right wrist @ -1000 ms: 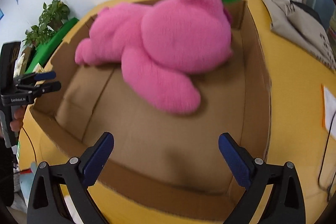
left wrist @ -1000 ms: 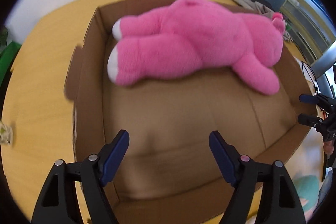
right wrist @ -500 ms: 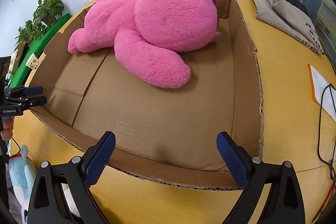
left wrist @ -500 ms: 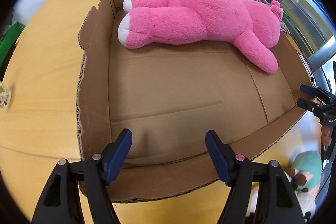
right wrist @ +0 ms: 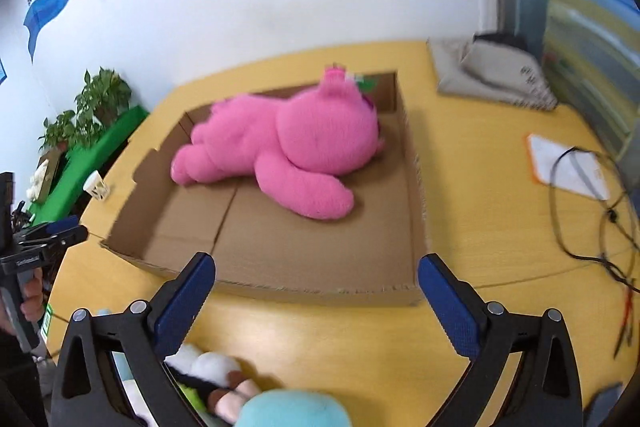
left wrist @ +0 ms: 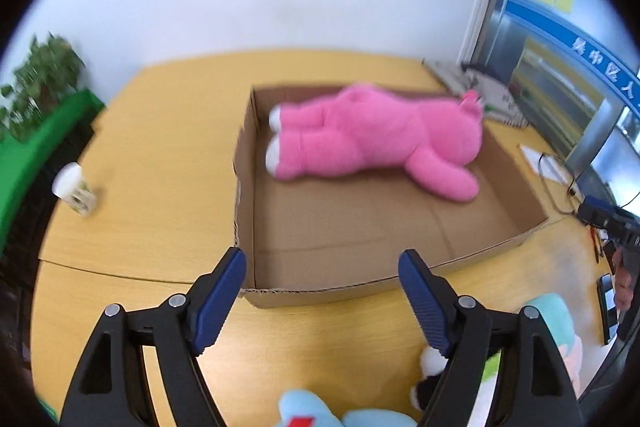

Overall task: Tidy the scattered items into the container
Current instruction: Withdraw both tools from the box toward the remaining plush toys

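Observation:
A big pink plush (left wrist: 376,139) lies on its side in the shallow cardboard box (left wrist: 244,195) on the yellow table; it also shows in the right wrist view (right wrist: 288,147), inside the box (right wrist: 412,227). My left gripper (left wrist: 322,291) is open and empty, above the table just short of the box's near wall. My right gripper (right wrist: 316,299) is open and empty, also short of the box. A light blue plush (left wrist: 340,415) and a black-and-white plush (left wrist: 430,375) lie on the table under my grippers; the blue one shows in the right wrist view (right wrist: 292,409) too.
A small white cup (left wrist: 74,189) stands on the table left of the box. A grey cloth bag (right wrist: 492,75), a paper sheet (right wrist: 568,167) and black cables (right wrist: 600,227) lie to the right. Green planter with plants (right wrist: 92,147) at far left.
Both grippers have pulled back and up from over the box, so the box and pink plush look smaller and farther. The plush toys on the near table have come into view.

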`<control>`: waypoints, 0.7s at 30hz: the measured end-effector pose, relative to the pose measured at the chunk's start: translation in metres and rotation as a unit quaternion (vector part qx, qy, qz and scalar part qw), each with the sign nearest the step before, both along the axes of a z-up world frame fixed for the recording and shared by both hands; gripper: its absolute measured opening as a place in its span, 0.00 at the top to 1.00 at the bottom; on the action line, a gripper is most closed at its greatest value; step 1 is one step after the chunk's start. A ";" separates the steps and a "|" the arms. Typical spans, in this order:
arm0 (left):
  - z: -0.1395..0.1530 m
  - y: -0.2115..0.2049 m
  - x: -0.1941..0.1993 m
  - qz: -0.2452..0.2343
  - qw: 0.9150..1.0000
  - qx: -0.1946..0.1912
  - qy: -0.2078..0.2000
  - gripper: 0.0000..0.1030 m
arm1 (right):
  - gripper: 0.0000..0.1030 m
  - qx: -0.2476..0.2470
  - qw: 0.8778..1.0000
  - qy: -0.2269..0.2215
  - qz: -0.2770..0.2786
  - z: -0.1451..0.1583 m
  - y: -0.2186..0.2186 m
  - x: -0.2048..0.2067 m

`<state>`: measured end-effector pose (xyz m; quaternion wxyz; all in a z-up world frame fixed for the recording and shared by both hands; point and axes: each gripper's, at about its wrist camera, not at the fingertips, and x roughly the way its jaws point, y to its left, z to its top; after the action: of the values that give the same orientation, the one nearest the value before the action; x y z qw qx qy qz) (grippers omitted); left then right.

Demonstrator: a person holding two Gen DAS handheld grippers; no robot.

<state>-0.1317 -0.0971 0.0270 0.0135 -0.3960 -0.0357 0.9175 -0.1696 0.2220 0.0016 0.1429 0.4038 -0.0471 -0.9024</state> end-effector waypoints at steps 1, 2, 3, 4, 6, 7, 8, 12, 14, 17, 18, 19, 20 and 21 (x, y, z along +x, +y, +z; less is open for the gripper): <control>0.006 0.001 0.008 0.000 1.000 -0.001 0.008 0.23 | 0.00 0.004 1.000 0.009 -0.001 0.006 -0.003 0.010; 0.012 0.005 0.017 0.000 1.000 -0.002 0.018 0.23 | 0.00 0.007 1.000 0.018 0.000 0.010 -0.007 0.021; 0.017 0.011 0.028 0.000 1.000 -0.005 0.028 0.23 | 0.00 0.014 1.000 0.025 -0.002 0.013 -0.012 0.032; 0.019 0.016 0.036 0.002 0.999 -0.007 0.033 0.23 | 0.00 0.025 0.999 0.034 -0.001 0.016 -0.019 0.043; 0.023 0.024 0.053 0.006 0.999 -0.010 0.044 0.23 | 0.00 0.038 0.998 0.051 0.000 0.021 -0.028 0.062; 0.024 0.028 0.061 0.009 0.999 -0.010 0.051 0.23 | 0.00 0.040 0.997 0.061 -0.003 0.024 -0.032 0.073; 0.024 0.030 0.069 0.015 0.998 -0.009 0.056 0.23 | 0.00 0.038 0.997 0.068 -0.004 0.026 -0.036 0.082; 0.024 0.039 0.098 0.032 0.997 -0.002 0.072 0.23 | 0.00 0.029 0.995 0.092 -0.003 0.036 -0.046 0.116; 0.022 0.044 0.109 0.035 0.997 0.000 0.072 0.23 | 0.00 0.037 0.994 0.102 -0.012 0.037 -0.050 0.128; 0.016 0.052 0.116 0.036 0.997 -0.004 0.069 0.23 | 0.00 0.046 0.993 0.103 -0.018 0.034 -0.057 0.137; 0.013 0.054 0.117 0.036 0.997 -0.007 0.066 0.23 | 0.00 0.047 0.994 0.101 -0.019 0.032 -0.058 0.138; 0.011 0.057 0.118 0.034 0.997 -0.007 0.065 0.23 | 0.00 0.051 0.994 0.098 -0.020 0.029 -0.059 0.139; 0.008 0.058 0.119 0.034 0.997 -0.007 0.063 0.23 | 0.00 0.057 0.993 0.097 -0.022 0.026 -0.060 0.141; 0.006 0.059 0.119 0.036 0.998 -0.007 0.060 0.23 | 0.00 0.062 0.993 0.095 -0.023 0.024 -0.061 0.143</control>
<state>-0.0127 -0.0381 0.0331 -0.0196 -0.3383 -0.0428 0.9398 -0.0270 0.1608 0.0252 0.1008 0.3228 0.0137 -0.9410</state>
